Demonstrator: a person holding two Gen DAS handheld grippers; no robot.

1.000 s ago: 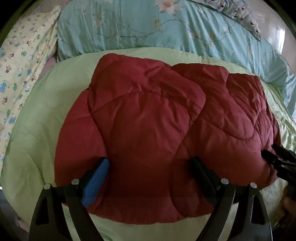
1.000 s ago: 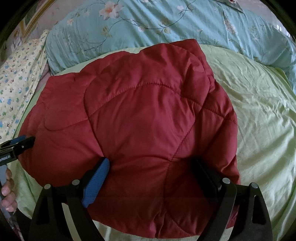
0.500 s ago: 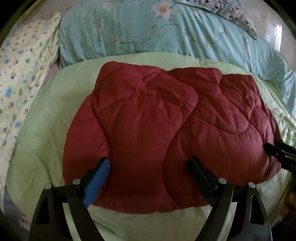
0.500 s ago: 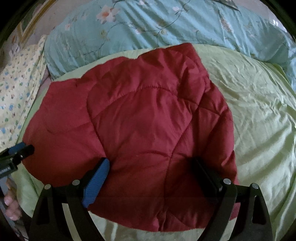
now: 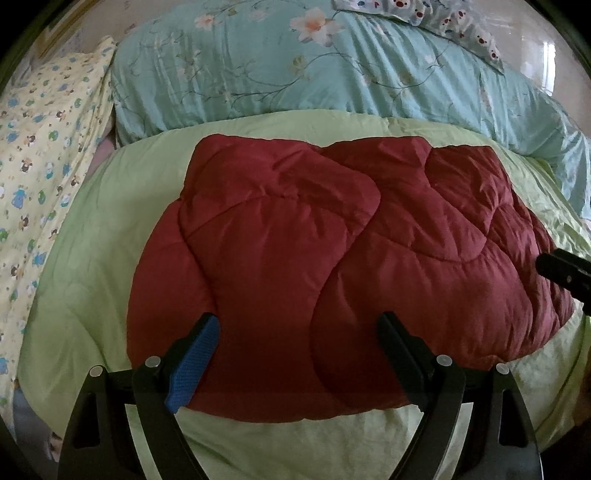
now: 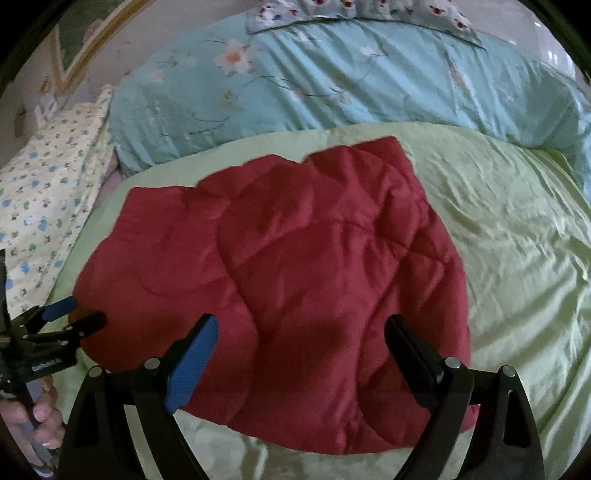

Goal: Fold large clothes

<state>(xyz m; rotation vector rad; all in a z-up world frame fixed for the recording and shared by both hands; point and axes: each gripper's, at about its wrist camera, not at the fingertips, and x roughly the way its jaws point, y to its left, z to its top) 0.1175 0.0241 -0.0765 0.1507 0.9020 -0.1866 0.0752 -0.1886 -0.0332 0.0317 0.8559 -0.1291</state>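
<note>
A dark red quilted jacket (image 5: 295, 266) lies folded in a compact bundle on a light green bedspread (image 5: 92, 258). My left gripper (image 5: 297, 332) hovers over the jacket's near edge, jaws wide open with nothing pinched between them. In the right wrist view the same jacket (image 6: 295, 288) fills the middle. My right gripper (image 6: 301, 332) is open above its near part, clear of the cloth. The left gripper (image 6: 62, 325) shows at the jacket's left side, held by a person's hand (image 6: 33, 417). The right gripper's dark tip (image 5: 561, 273) shows at the jacket's right edge.
A teal floral duvet (image 5: 314, 70) is bunched along the far side of the bed. A yellow sheet with small cartoon prints (image 5: 40, 166) lies at the left. A patterned pillow (image 5: 443, 22) sits at the back. Bare green bedspread (image 6: 517, 258) stretches right of the jacket.
Both grippers have drawn up and back from the jacket, so it looks smaller and more green bedspread shows at its near edge. The jacket itself has stayed put.
</note>
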